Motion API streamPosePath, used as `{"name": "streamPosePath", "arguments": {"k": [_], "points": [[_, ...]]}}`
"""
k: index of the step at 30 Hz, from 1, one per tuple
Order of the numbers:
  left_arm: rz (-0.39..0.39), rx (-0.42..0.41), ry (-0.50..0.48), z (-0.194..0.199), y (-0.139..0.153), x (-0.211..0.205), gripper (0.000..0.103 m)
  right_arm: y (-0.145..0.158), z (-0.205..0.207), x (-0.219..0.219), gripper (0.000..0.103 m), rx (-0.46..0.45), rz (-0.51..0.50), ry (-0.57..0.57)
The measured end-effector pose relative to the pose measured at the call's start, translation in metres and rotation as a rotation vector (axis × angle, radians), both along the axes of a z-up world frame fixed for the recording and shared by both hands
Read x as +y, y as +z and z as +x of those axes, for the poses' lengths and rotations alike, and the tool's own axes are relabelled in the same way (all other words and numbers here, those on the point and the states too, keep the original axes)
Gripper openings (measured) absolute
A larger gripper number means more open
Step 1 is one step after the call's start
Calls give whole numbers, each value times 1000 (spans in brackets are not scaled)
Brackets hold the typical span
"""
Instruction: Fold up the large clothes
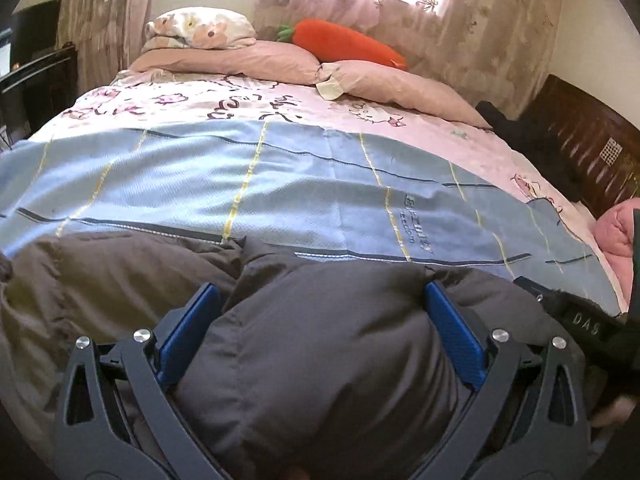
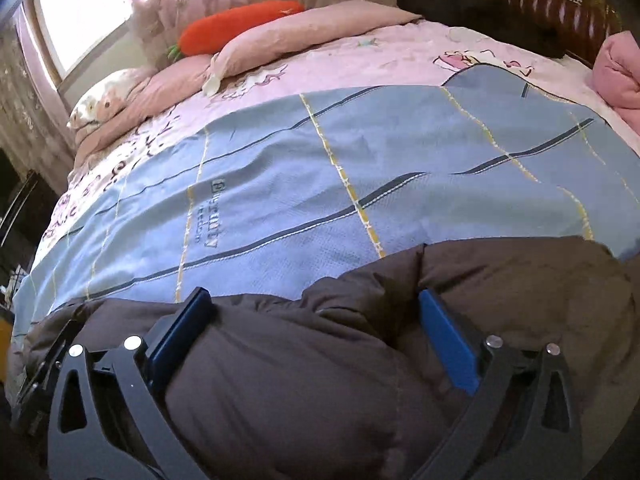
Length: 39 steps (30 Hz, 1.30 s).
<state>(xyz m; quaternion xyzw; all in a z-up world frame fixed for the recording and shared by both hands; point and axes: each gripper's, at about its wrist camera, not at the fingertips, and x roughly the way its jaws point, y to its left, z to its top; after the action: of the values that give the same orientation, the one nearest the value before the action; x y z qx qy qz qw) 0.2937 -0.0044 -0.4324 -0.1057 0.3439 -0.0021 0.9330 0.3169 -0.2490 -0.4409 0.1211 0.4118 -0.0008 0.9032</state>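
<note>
Left gripper (image 1: 322, 292): our blue pads (image 1: 456, 336) stand wide, a puffy fold of the jacket bulging between them; we cannot tell if they press it.
Right gripper (image 2: 316, 300): ours likewise spread to its widest, padded fabric filling the gap; its pads (image 2: 450, 344) flank the bulge, grip uncertain.
Dark padded jacket (image 1: 328, 360): grey-brown, quilted, heaped at the near edge of the bed, directly beneath both our grippers.
Blue blanket (image 1: 248, 184): light blue, yellow and dark stripes, spread flat just beyond the jacket.
Pink sheet (image 1: 200, 96): cartoon print, beyond the blanket.
Pink quilt (image 2: 618, 76): bunched at the right edge.
Pillows (image 1: 256, 60): pink, along the far side.
Carrot plush (image 1: 344, 44): orange, lying behind the pillows.
Curtains (image 1: 472, 32): floral, backlit.
</note>
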Motion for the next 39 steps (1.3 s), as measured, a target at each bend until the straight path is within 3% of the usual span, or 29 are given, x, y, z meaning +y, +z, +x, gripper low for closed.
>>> {"name": "streamPosePath", "arguments": {"k": [8, 12, 16, 19, 21, 23, 28, 31, 37, 39], "points": [[6, 6, 8, 1, -3, 0, 101, -4, 4, 5, 102, -1, -37, -5], [76, 71, 15, -6, 21, -8, 101, 29, -12, 7, 102, 37, -72, -43], [-14, 23, 7, -50, 53, -2, 101, 66, -71, 8, 102, -92, -2, -46], [-36, 37, 45, -81, 42, 0, 101, 52, -98, 17, 102, -29, -14, -35], [37, 56, 31, -86, 21, -8, 101, 29, -109, 27, 102, 5, -62, -16], [105, 19, 36, -93, 6, -15, 101, 17, -114, 33, 102, -10, -125, -25], [68, -6, 44, -92, 1, -11, 101, 11, -107, 36, 102, -6, -149, -26], [64, 19, 35, -89, 3, -9, 101, 14, -108, 38, 102, 16, -181, -14], [96, 185, -25, -83, 14, -6, 101, 32, -115, 45, 102, 97, -234, 9], [109, 181, 37, -98, 30, 7, 101, 43, -122, 49, 102, 110, -222, 6]]}}
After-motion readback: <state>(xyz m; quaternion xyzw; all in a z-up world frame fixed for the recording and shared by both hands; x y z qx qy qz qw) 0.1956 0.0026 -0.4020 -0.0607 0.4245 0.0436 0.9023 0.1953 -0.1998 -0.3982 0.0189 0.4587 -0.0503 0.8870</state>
